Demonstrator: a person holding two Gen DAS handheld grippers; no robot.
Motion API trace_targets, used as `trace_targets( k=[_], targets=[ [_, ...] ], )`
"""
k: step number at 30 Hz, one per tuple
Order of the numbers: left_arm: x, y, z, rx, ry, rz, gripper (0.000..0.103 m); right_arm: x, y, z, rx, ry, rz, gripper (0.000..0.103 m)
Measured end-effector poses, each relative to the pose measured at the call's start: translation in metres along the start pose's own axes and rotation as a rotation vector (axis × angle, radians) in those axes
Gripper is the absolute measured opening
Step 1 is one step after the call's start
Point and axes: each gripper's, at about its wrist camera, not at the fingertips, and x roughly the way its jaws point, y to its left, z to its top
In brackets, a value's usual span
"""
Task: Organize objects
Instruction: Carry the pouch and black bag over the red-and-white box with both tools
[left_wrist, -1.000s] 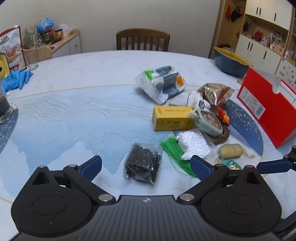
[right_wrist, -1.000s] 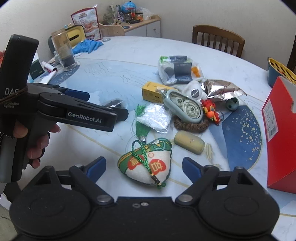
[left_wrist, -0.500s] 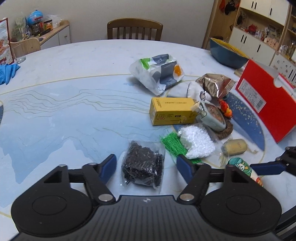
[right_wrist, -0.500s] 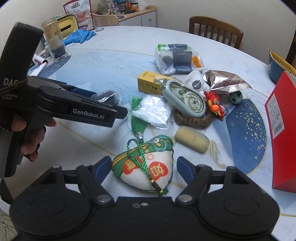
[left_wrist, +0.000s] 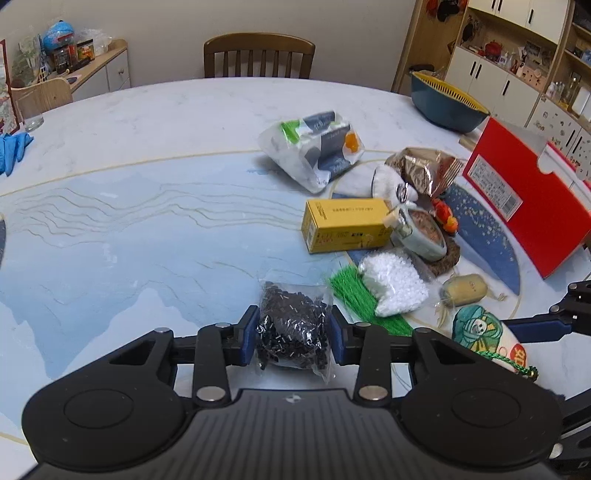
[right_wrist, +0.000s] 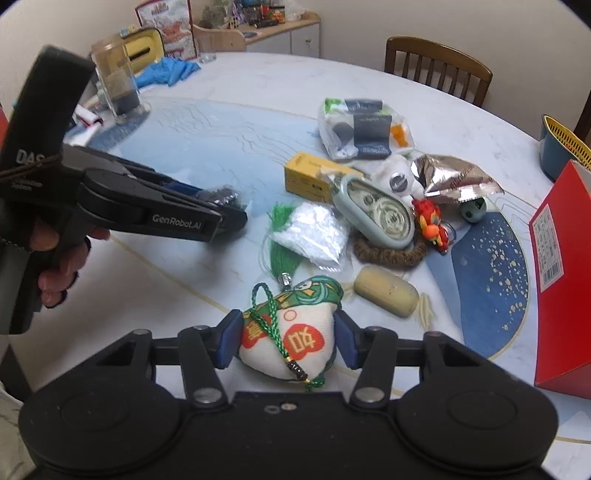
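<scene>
Gripping is the step in hand: the left gripper (left_wrist: 293, 341) has its pads pressed on the bag of black beads (left_wrist: 291, 332), and the right gripper (right_wrist: 288, 341) is narrowed around the embroidered sachet (right_wrist: 291, 332), both resting on the table (left_wrist: 129, 221) (pads seem to touch). Next, probably, lift each clear and carry it toward the red box (left_wrist: 524, 206) beyond the clutter.
</scene>
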Motion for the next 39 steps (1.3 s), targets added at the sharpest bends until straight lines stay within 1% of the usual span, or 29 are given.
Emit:
trace_targets(
  k=[3, 7, 10, 14, 18, 22, 28, 33, 39],
  targets=[
    [-0.012, 0.002, 0.009, 0.007, 0.001, 0.009, 0.037, -0.014, -0.001, 0.005, 0.004, -0.025, 0.011, 0.051],
    [-0.029, 0.004, 0.022, 0.016, -0.004, -0.015, 0.037, -0.035, -0.003, 0.014, 0.021, -0.059, 0.028, 0.051],
    [-0.040, 0.002, 0.033, 0.027, -0.020, -0.029, 0.037, -0.054, -0.007, 0.022, 0.032, -0.106, 0.047, 0.051],
    [-0.051, -0.010, 0.047, 0.060, -0.032, -0.053, 0.037, -0.072, -0.016, 0.029, 0.056, -0.146, 0.038, 0.051],
    [-0.056, -0.025, 0.063, 0.081, -0.071, -0.063, 0.037, -0.086, -0.032, 0.034, 0.096, -0.165, 0.013, 0.051],
    [-0.059, -0.049, 0.077, 0.135, -0.096, -0.071, 0.037, -0.099, -0.054, 0.041, 0.134, -0.181, -0.003, 0.051],
    [-0.056, -0.088, 0.099, 0.191, -0.106, -0.093, 0.037, -0.116, -0.090, 0.046, 0.168, -0.218, -0.041, 0.051],
    [-0.049, -0.127, 0.117, 0.219, -0.109, -0.109, 0.037, -0.131, -0.124, 0.044, 0.175, -0.240, -0.065, 0.051],
    [-0.036, -0.182, 0.139, 0.260, -0.116, -0.128, 0.037, -0.153, -0.176, 0.037, 0.173, -0.275, -0.093, 0.051]
  ],
)
